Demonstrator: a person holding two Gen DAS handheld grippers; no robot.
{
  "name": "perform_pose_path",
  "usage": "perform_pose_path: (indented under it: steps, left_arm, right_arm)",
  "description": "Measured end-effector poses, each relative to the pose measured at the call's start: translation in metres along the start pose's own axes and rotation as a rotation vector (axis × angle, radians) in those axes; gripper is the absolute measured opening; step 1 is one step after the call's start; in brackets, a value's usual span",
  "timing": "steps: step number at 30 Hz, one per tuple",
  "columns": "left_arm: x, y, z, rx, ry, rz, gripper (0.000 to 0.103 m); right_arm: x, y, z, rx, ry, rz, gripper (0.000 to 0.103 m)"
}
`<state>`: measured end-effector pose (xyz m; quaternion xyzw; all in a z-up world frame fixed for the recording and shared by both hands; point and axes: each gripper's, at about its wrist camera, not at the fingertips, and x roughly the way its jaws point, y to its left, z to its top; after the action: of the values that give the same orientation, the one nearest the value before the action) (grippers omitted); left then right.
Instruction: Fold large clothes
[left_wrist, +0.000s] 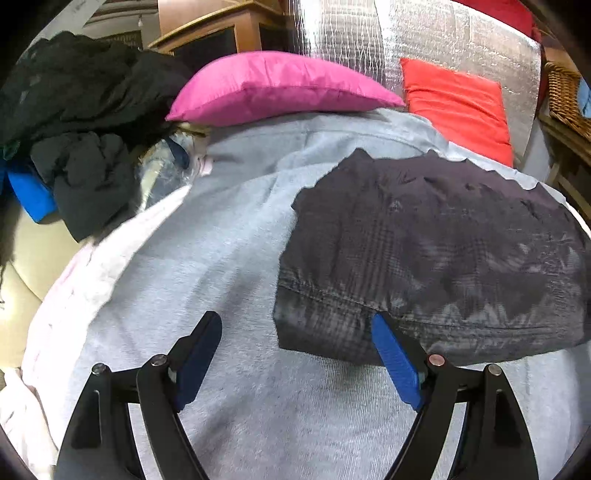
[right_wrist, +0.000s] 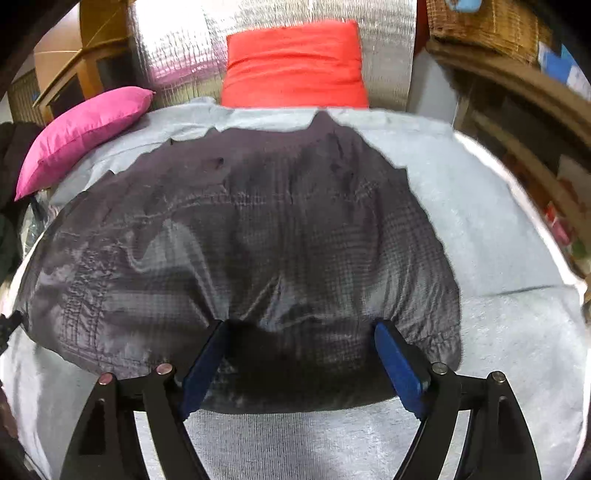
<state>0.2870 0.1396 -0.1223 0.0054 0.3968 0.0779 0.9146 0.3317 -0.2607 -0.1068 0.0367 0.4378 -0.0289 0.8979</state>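
Your left claw (left_wrist: 297, 343) stands wide with nothing between its 2 blue pads (left_wrist: 395, 363); the right-hand pad's tip sits at the near hem of the dark garment (left_wrist: 436, 251), though you cannot tell whether it touches. Your right claw (right_wrist: 301, 349) is also wide, its pads astride the garment's near edge without pressing on it. The garment, a dark checked piece, lies folded and flat on the grey blanket (left_wrist: 207, 266), toward the blanket's right side in your left view and filling the middle of your right view. Left of the blanket a heap of black clothes (left_wrist: 74, 122) is piled up. Beyond, a pink cushion (left_wrist: 273, 88) and a red cushion (left_wrist: 458, 103) rest against a silver foil sheet (left_wrist: 436, 37).
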Motion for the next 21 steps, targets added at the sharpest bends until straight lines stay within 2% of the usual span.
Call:
perform_pose_path:
  steps: [2, 9, 17, 21]
  left_arm:
    - [-0.008, 0.0, 0.0, 0.004, -0.005, 0.007, 0.084]
    - [-0.04, 0.0, -0.001, -0.002, -0.036, -0.016, 0.084]
    - [-0.055, -0.003, -0.001, 0.004, -0.048, -0.025, 0.084]
    - [-0.05, 0.0, 0.004, 0.009, -0.031, -0.061, 0.084]
  right_arm:
    - [-0.013, 0.001, -0.001, 0.019, -0.013, 0.034, 0.084]
    - [-0.056, -0.005, -0.01, 0.02, -0.05, 0.061, 0.084]
    - [-0.073, -0.025, -0.026, 0.047, -0.054, 0.078, 0.084]
    - [-0.074, -0.038, -0.03, 0.067, -0.044, 0.105, 0.084]
